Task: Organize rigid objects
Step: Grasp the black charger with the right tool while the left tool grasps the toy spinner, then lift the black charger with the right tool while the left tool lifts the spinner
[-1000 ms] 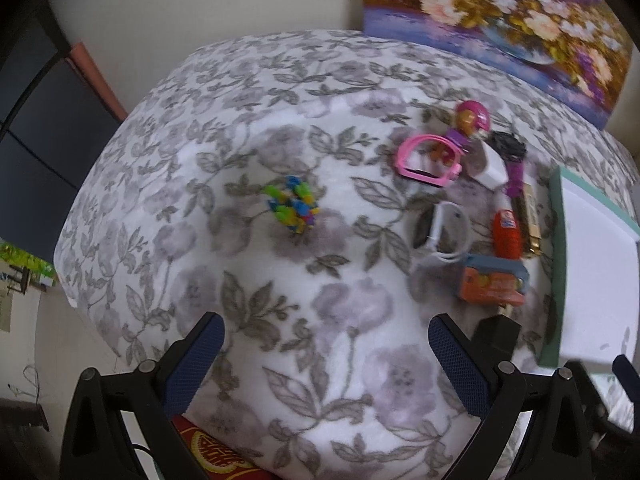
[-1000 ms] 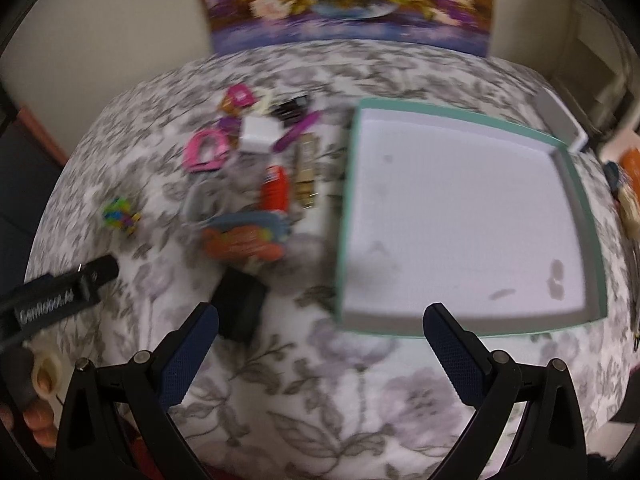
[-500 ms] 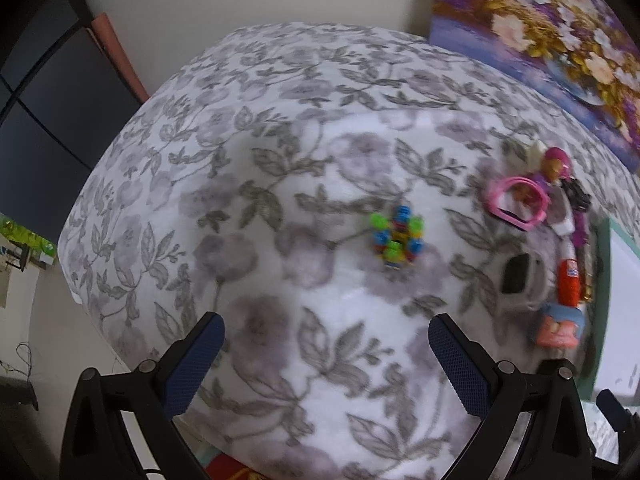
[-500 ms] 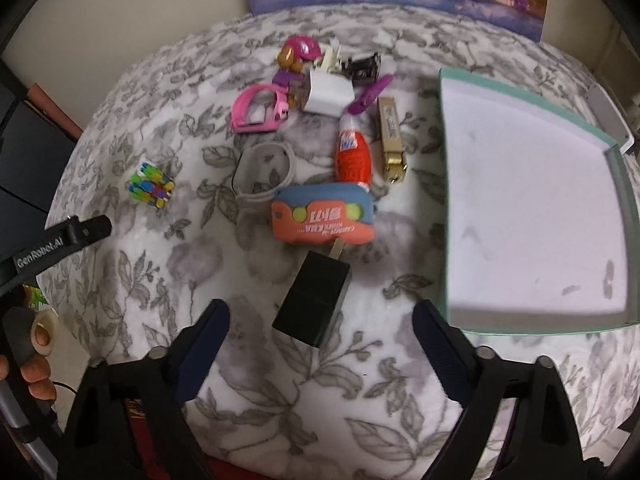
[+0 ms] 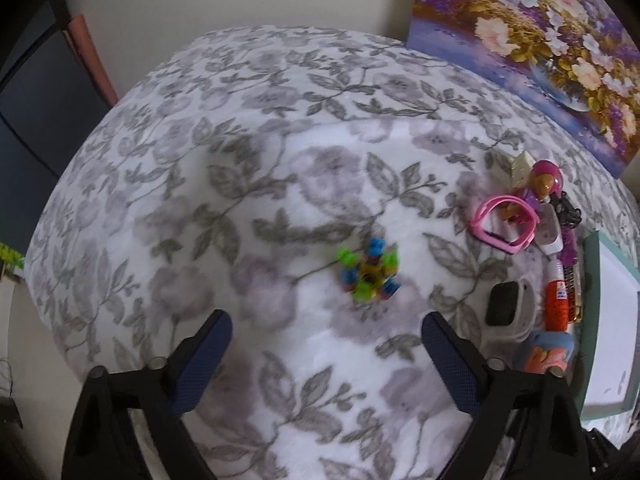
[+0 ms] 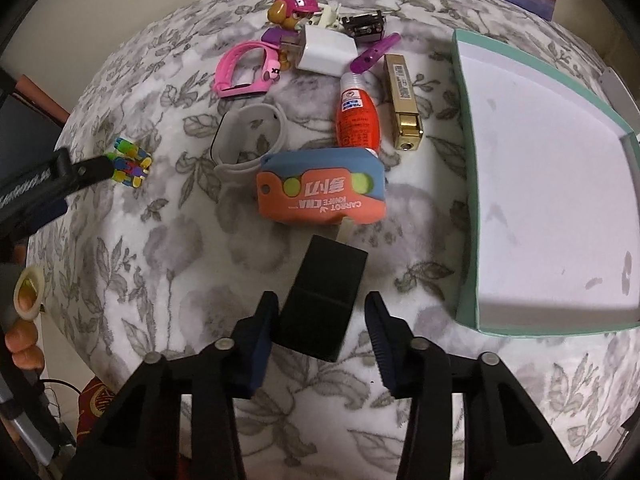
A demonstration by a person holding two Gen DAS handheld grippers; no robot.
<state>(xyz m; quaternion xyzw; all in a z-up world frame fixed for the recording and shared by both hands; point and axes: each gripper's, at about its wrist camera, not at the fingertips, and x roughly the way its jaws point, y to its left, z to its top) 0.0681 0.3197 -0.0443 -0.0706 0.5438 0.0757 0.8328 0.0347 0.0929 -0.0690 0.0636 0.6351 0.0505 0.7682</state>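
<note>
the sorting looks barely begun. the green-edged tray (image 6: 468,184) holds nothing in the part that shows, and every small item lies on the flowered cloth (image 6: 168,264) to its left: the black box (image 6: 324,300), the orange and blue case (image 6: 320,192), the red glue bottle (image 6: 358,116), the gold lighter (image 6: 404,100), the grey watch (image 6: 248,140), the pink band (image 6: 244,68), the white charger (image 6: 326,50), the purple clip (image 6: 374,58), the helmeted toy figure (image 6: 294,6) and the colourful block toy (image 6: 130,162), which sits well apart from the rest.

the right gripper (image 6: 322,312) has its jaws apart, one on each side of the near end of the black box; the left finger seems to touch it, the right one stands just clear. by that, the box is judged the first item meant for the tray, not yet clamped or lifted. the left gripper (image 5: 328,336) is wide apart over bare cloth, the block toy (image 5: 370,276) lying just beyond it.

only the right wrist view shows the black box, the wide floor of the tray, and a hand (image 6: 24,340) at the left edge. only the left wrist view shows the far left stretch of cloth and the flower painting (image 5: 532,48) in full; there the tray (image 5: 590,320) is a sliver at the edge.
</note>
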